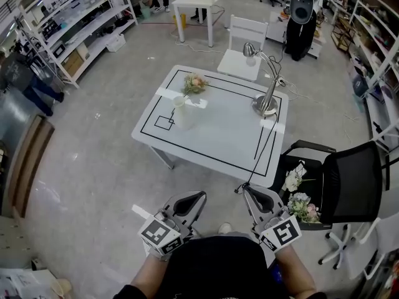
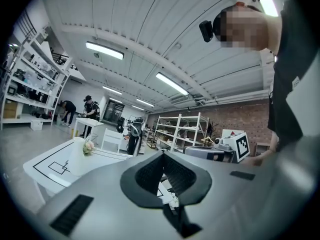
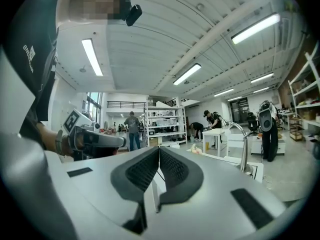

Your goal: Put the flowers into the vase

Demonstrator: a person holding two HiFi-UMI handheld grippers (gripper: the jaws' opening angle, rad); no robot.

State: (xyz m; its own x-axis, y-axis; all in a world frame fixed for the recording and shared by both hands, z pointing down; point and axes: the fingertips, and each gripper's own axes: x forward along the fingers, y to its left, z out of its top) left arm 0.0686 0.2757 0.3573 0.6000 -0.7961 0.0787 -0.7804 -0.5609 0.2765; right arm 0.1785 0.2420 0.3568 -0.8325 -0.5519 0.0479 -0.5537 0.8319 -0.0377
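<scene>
Left claw (image 1: 189, 201) and right claw (image 1: 259, 199) are both clenched empty; best open one, then pinch the flowers (image 1: 303, 207) on the chair (image 1: 349, 180) low on their stems.

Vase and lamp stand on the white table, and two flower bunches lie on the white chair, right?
No: the head view shows the flower bunches on the black chair. Vase and lamp do stand on the white table.

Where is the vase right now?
In the head view the vase stands on the table's left half, beside a flower bunch, left of the desk lamp.
</scene>
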